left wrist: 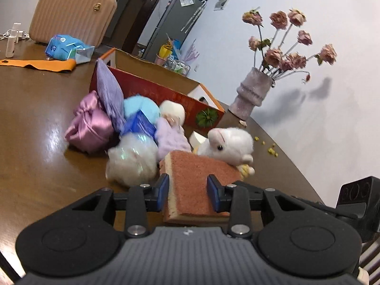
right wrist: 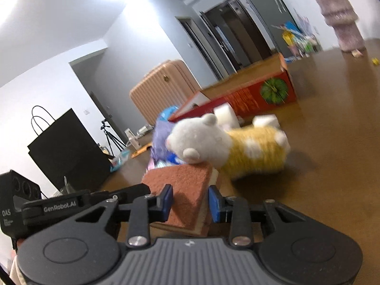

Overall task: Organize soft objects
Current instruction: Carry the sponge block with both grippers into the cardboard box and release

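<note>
Left wrist view: I am holding my left gripper (left wrist: pixel 188 191) clamped on the sponge (left wrist: pixel 199 185), a block with a rust-coloured scouring face and a pale yellow foam side. Both blue pads (left wrist: pixel 163 188) are pressing against its flanks, and the block is sitting tilted between them. Directly ahead of the sponge, touching its far edge, the white plush toy (left wrist: pixel 229 146) is lying on the brown table (left wrist: pixel 35 128). Ahead and to the left of the jaws, a heap of soft items is resting: a white fluffy ball (left wrist: pixel 131 160), a lilac fuzzy item (left wrist: pixel 169 140), a blue pouch (left wrist: pixel 139 124), a pink satin bundle (left wrist: pixel 91 125) and a purple cushion (left wrist: pixel 109 92) leaning upright. Behind the heap, the red cardboard box (left wrist: pixel 163 96) is standing open. Further ahead to the right, a vase (left wrist: pixel 251 92) of dried roses is standing near the wall.

Right wrist view: I am gripping the same sponge (right wrist: pixel 187 190) with my right gripper (right wrist: pixel 190 199), its blue pads (right wrist: pixel 167 200) closed against the block's sides. The plush toy (right wrist: pixel 213 142), white-headed with a yellow body, is lying just ahead, its head touching the sponge's far corner. The red box (right wrist: pixel 249 95) is lying beyond it. My left gripper's body (right wrist: pixel 47 209) is sitting just beside, on the left.
</note>
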